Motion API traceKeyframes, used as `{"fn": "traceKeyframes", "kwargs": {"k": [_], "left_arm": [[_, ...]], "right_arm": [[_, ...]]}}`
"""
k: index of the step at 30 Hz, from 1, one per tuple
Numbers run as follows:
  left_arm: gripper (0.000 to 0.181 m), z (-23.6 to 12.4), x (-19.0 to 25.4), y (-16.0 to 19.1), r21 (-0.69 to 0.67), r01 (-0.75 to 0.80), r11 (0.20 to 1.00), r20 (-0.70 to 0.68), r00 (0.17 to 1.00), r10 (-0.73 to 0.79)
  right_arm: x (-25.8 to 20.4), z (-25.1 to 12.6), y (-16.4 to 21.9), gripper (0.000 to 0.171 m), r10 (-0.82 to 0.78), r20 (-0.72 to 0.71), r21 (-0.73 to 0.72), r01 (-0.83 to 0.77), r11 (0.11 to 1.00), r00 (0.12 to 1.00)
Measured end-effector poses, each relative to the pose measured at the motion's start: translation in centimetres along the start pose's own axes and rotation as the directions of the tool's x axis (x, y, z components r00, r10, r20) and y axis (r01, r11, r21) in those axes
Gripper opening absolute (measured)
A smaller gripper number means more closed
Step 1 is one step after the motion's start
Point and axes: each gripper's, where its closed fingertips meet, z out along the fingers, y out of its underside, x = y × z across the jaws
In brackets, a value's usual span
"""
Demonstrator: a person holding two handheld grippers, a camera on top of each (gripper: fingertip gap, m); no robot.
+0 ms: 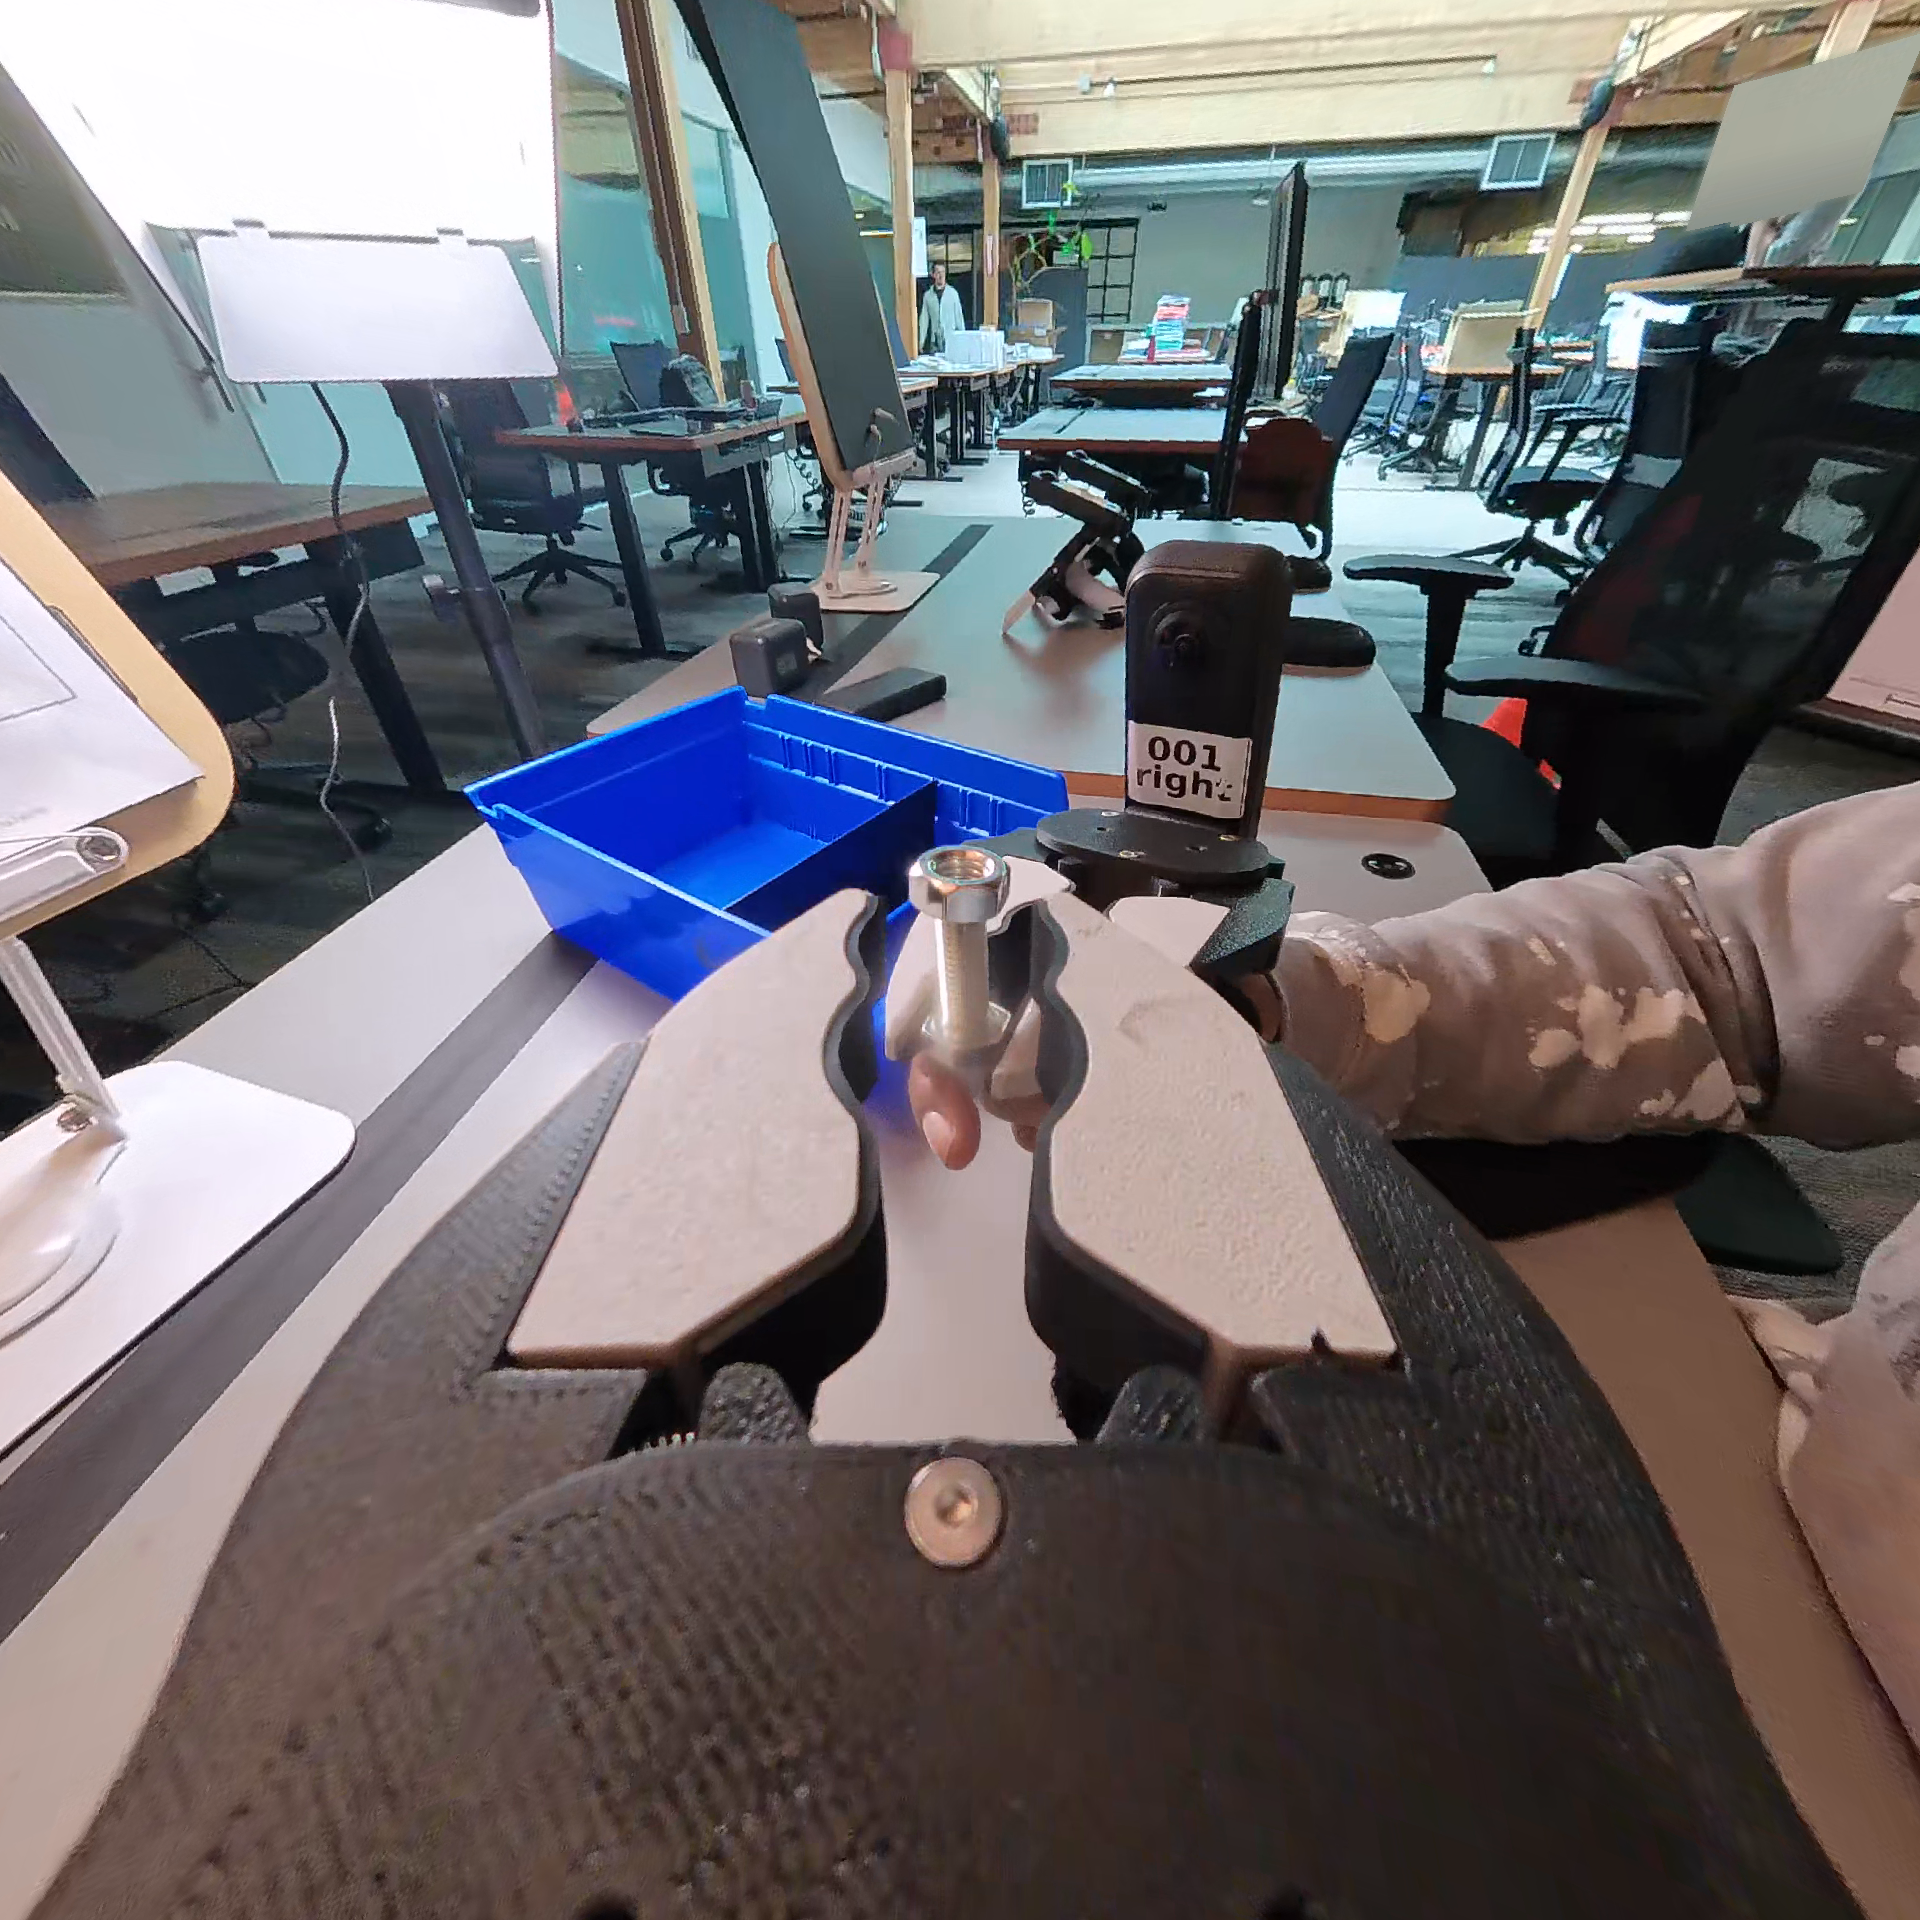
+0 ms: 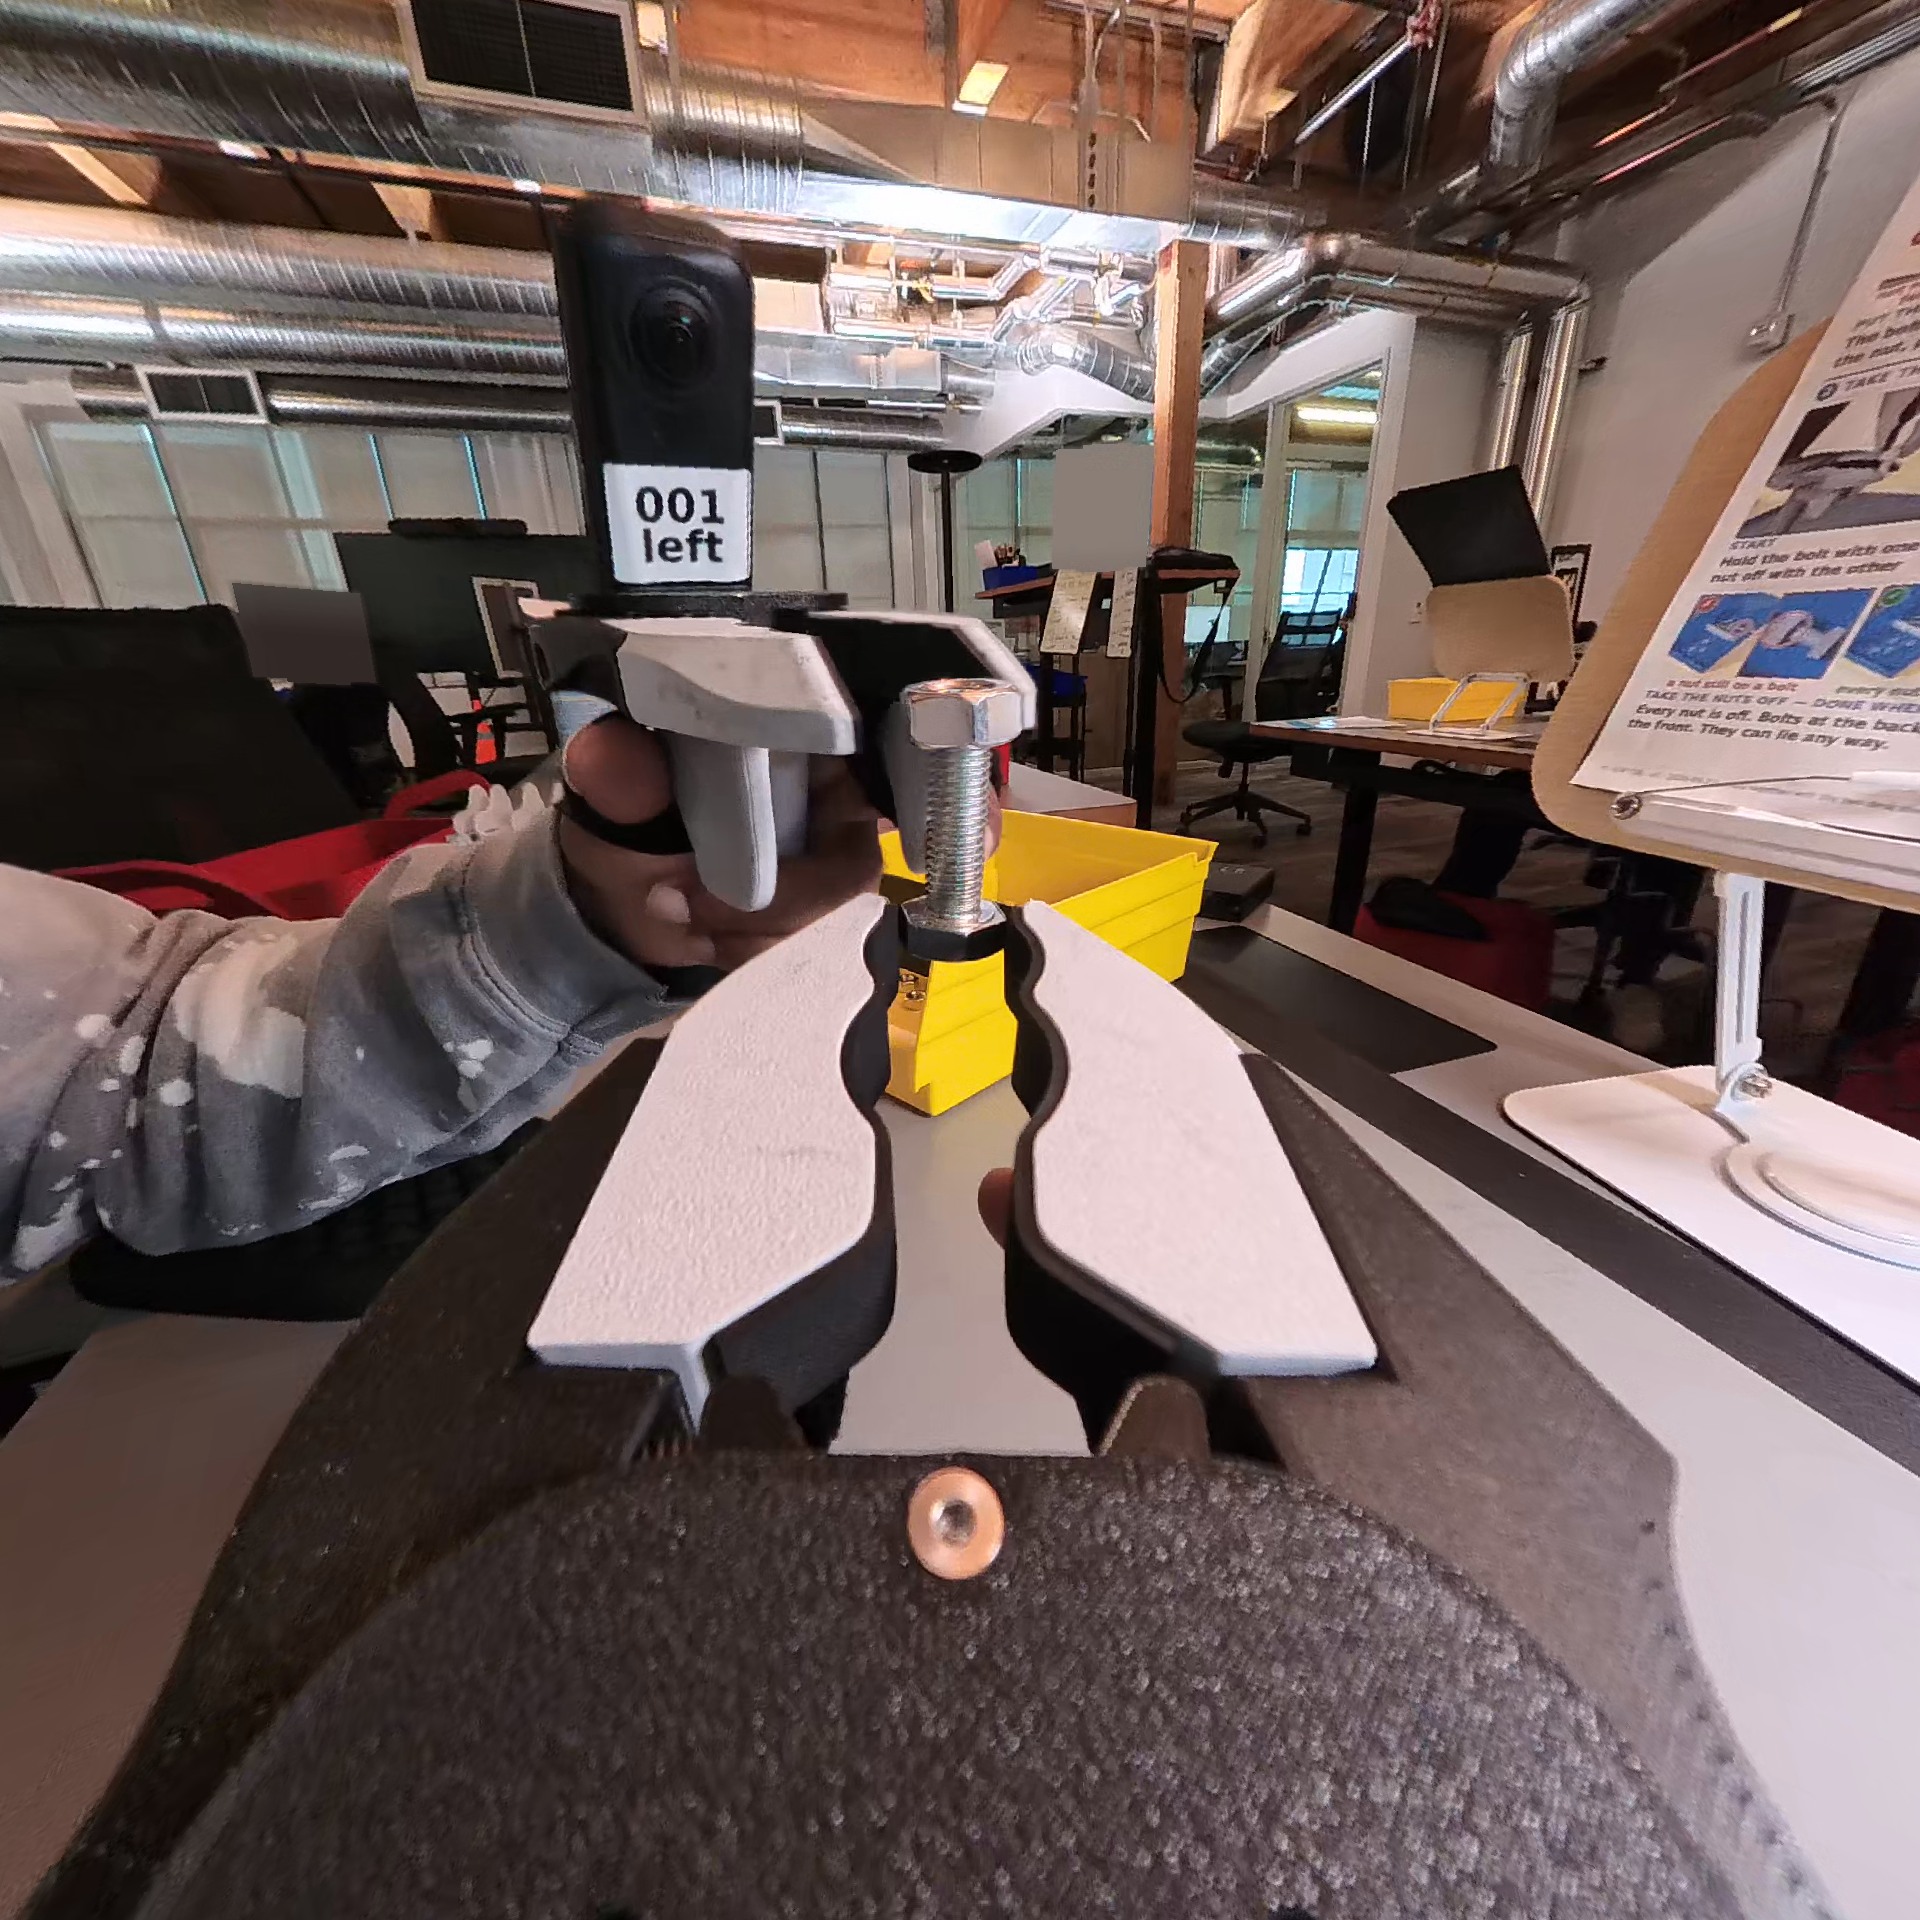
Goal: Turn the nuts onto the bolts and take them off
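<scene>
A silver bolt (image 1: 954, 977) runs between my two grippers, which face each other above the grey table (image 1: 343, 997). My left gripper (image 1: 956, 912) is shut on the bolt's hex head. In the right wrist view the head (image 2: 961, 715) sits between the left gripper's (image 2: 914, 686) fingers. My right gripper (image 2: 948, 925) is shut on a hex nut (image 2: 951, 921) that sits at the tip of the threaded shaft (image 2: 958, 821). In the left wrist view the nut (image 1: 958, 881) shows its hole, with the right gripper (image 1: 1039, 883) behind it.
A blue bin (image 1: 582, 831) with a divider stands behind the bolt on the table. A yellow bin (image 2: 1101, 904) stands on the opposite side. An instruction sheet on a white stand (image 2: 1745, 1132) stands at the table's edge. Office chairs and desks fill the room. Only a small space, under 4 cm, lies between the two pairs of fingers.
</scene>
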Motion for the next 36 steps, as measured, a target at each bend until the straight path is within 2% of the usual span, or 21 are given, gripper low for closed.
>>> {"fn": "traceKeyframes", "kwargs": {"k": [9, 18, 23, 29, 36], "left_arm": [[0.018, -0.4, -0.1, 0.5, 0.024, 0.02, 0.999, -0.033, 0.999, -0.02], [0.018, -0.5, 0.8, 0.2, 0.046, 0.034, 0.998, -0.105, 0.994, -0.029], [0.018, -1.2, 2.6, 0.0, 0.024, 0.048, 0.999, -0.238, 0.97, -0.041], [0.018, -2.3, 5.3, -0.3, 0.023, 0.077, 0.997, -0.423, 0.904, -0.06], [0.019, -2.8, 5.6, -0.5, 0.039, 0.097, 0.995, -0.46, 0.885, -0.068]], "right_arm": [[-0.4, 0.4, 0.8, 0.019, 0.014, 0.028, -0.007, -0.014, 1.0, 1.0], [-1.3, 0.3, 0.5, 0.019, 0.022, 0.084, 0.005, -0.023, 1.0, 0.996], [-3.2, 0.1, 0.3, 0.019, 0.045, 0.224, -0.019, -0.042, 0.999, 0.974], [-6.3, -0.3, 0.0, 0.019, 0.094, 0.408, -0.057, -0.077, 0.995, 0.908], [-7.2, -0.4, -0.3, 0.018, 0.09, 0.447, -0.049, -0.076, 0.996, 0.89]]}}
